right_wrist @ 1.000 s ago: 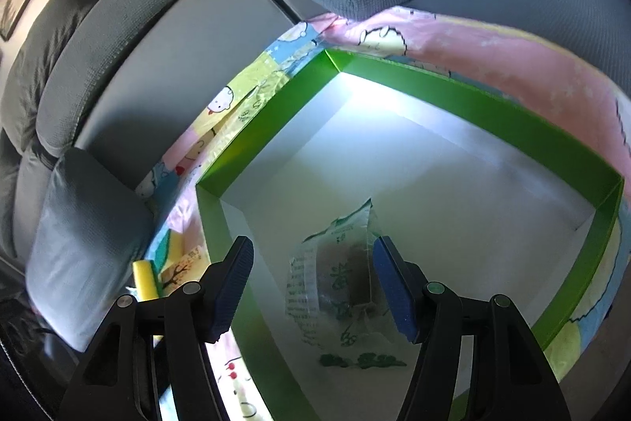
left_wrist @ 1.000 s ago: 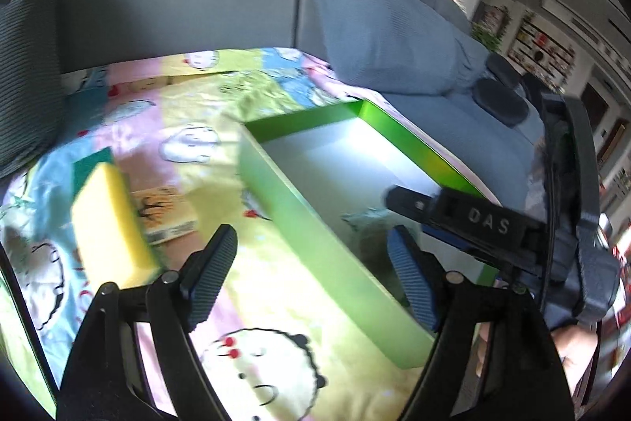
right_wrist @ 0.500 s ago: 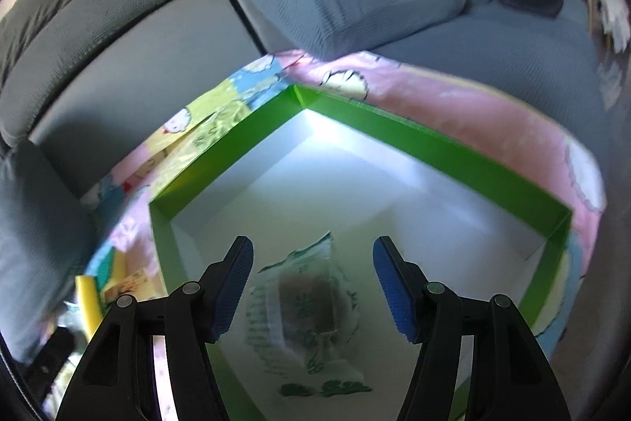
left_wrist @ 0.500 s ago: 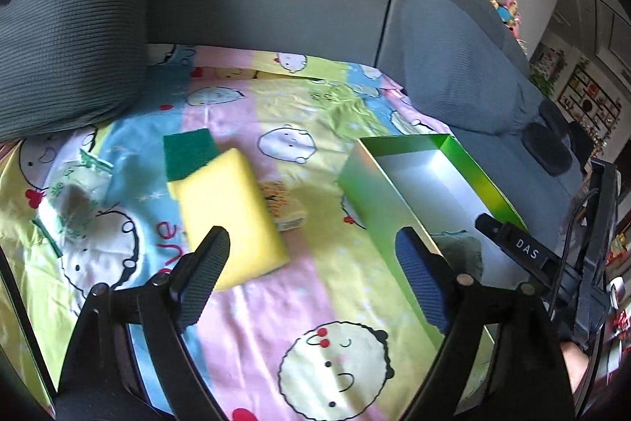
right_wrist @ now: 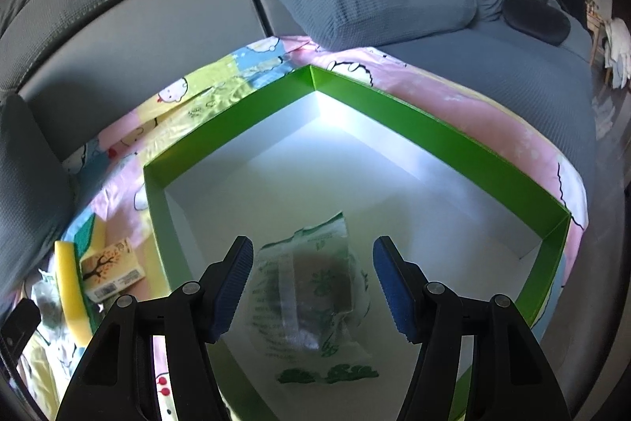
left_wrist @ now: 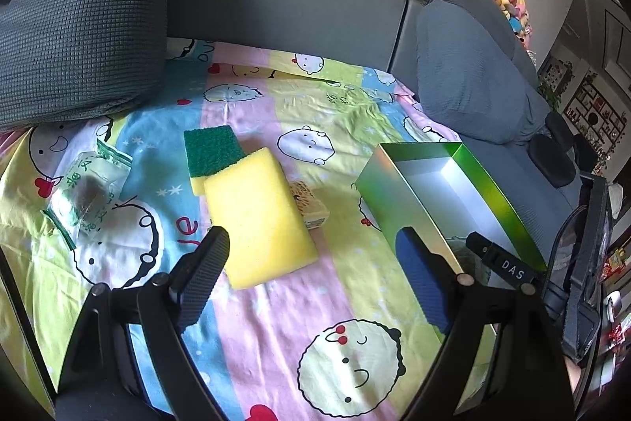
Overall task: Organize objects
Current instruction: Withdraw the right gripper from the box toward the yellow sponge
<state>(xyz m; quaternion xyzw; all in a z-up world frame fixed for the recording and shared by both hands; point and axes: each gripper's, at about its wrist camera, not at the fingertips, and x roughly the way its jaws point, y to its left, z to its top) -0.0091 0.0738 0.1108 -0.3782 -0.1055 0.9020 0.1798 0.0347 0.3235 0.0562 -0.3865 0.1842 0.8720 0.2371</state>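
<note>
Packet lies in green box; both grippers' fingers spread.

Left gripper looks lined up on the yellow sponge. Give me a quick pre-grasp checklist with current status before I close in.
1. Left gripper jaws open and empty: ok.
2. Yellow rectangular foam sponge ahead, between the jaws' line: ok.
3. Sponge free of neighbours: not ok; it overlaps the green-topped scouring sponge and the small printed cardboard box.
4. Green open-top cardboard box has room: ok, only one clear green-printed snack packet inside.
5. Right gripper has released the packet: ok, jaws open above it.
</note>
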